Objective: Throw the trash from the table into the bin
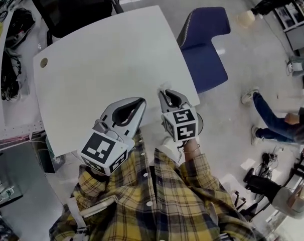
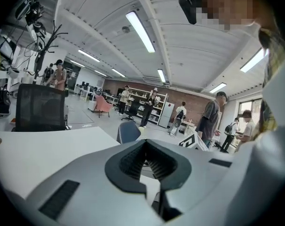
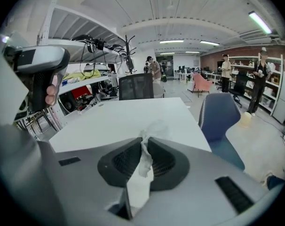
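Observation:
My right gripper [image 1: 165, 92] is shut on a crumpled white tissue [image 1: 164, 86] above the near right edge of the white table [image 1: 107, 59]. In the right gripper view the tissue [image 3: 141, 180] is pinched between the jaw tips of the right gripper [image 3: 146, 139] and hangs down behind them. My left gripper [image 1: 141, 102] hovers beside it over the table's near edge. In the left gripper view, the left gripper [image 2: 145, 141] has its jaw tips together with nothing showing between them. No bin is in view.
A blue chair [image 1: 204, 49] stands right of the table and a black office chair [image 1: 74, 4] at its far side. Several people stand or sit on the floor to the right [image 1: 272, 119]. A cluttered desk with cables [image 1: 11, 59] lies to the left.

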The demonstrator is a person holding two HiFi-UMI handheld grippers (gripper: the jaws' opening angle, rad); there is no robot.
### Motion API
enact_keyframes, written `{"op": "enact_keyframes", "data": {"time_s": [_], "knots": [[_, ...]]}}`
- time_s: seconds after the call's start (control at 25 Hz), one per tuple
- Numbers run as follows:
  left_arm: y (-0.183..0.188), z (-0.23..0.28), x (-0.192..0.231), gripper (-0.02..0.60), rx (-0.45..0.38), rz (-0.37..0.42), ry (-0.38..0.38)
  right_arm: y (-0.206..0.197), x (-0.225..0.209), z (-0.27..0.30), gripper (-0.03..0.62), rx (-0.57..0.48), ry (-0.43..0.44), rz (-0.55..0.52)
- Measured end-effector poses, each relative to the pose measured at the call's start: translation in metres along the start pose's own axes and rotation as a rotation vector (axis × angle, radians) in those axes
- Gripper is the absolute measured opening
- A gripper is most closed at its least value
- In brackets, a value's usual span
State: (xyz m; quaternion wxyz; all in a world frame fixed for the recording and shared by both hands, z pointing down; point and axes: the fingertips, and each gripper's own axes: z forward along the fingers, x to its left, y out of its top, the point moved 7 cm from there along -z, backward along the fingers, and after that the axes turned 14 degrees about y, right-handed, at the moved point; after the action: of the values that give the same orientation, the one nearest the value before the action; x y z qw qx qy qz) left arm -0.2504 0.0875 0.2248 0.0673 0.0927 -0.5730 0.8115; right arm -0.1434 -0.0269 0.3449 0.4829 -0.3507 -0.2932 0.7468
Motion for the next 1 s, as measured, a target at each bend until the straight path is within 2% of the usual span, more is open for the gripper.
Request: {"op": "enact_keyframes", "data": {"time_s": [0.36,0.56,0.72,1.0], "knots": [[-0.028,0.042,-0.202,0.009,0.015,0.078,-0.179,-0.100,-0.063,-0.178,0.034,-0.063,-0.122,0.080],[-0.051,0.061,-0.296,0.009,0.042,0.088,-0.235,-0.158,-0.092,-0.261,0.034,-0.061,-0.163,0.122],[-0.068,0.068,-0.338,0.009,0.092,0.109,-0.259,-0.202,-0.104,-0.298,0.034,-0.040,-0.183,0.176],[-0.083,0.095,-0.365,0.009,0.155,0.136,-0.302,-0.239,-0.117,-0.320,0.034,-0.054,-0.216,0.243]]}}
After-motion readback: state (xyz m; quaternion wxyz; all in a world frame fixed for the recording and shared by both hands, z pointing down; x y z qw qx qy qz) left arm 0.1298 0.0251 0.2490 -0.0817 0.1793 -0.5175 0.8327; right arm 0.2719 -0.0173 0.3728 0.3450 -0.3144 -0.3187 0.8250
